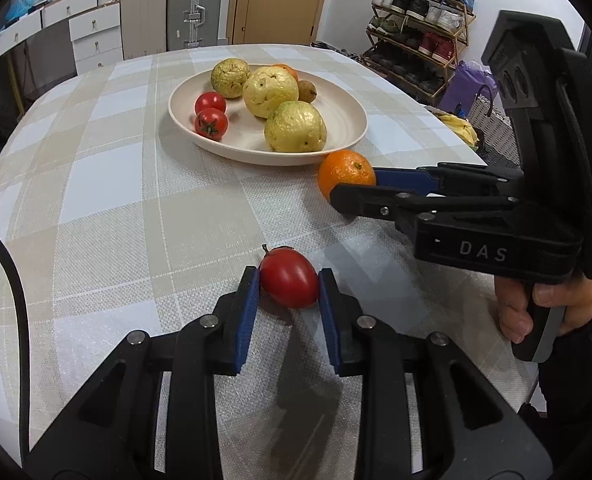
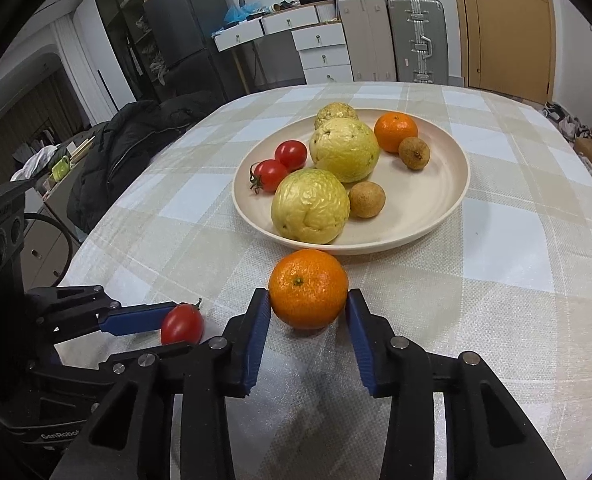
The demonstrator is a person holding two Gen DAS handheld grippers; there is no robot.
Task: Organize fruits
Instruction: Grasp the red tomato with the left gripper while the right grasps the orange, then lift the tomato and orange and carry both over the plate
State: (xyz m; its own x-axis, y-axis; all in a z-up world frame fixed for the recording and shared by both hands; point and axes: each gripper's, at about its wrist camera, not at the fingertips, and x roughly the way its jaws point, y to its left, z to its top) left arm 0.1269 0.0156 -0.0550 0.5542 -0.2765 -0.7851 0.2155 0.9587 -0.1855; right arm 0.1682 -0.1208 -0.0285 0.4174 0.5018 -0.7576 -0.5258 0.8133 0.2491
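Most fruit is already gathered on the plate [image 2: 451, 196] (guavas, tomatoes, an orange). Two pieces are left on the cloth: a tomato [image 1: 290, 282], clamped by the left gripper [image 1: 289, 292], and an orange [image 2: 307, 288], pinched by the right gripper [image 2: 307, 320], just beside the plate.

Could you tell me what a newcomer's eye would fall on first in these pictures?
Probably the cream plate mid-table, piled with three knobbly yellow-green fruits, two tomatoes, an orange and two small brown fruits. In front of it, the right gripper brackets a loose orange on the checked cloth, while the left gripper is shut on a red tomato beside it.
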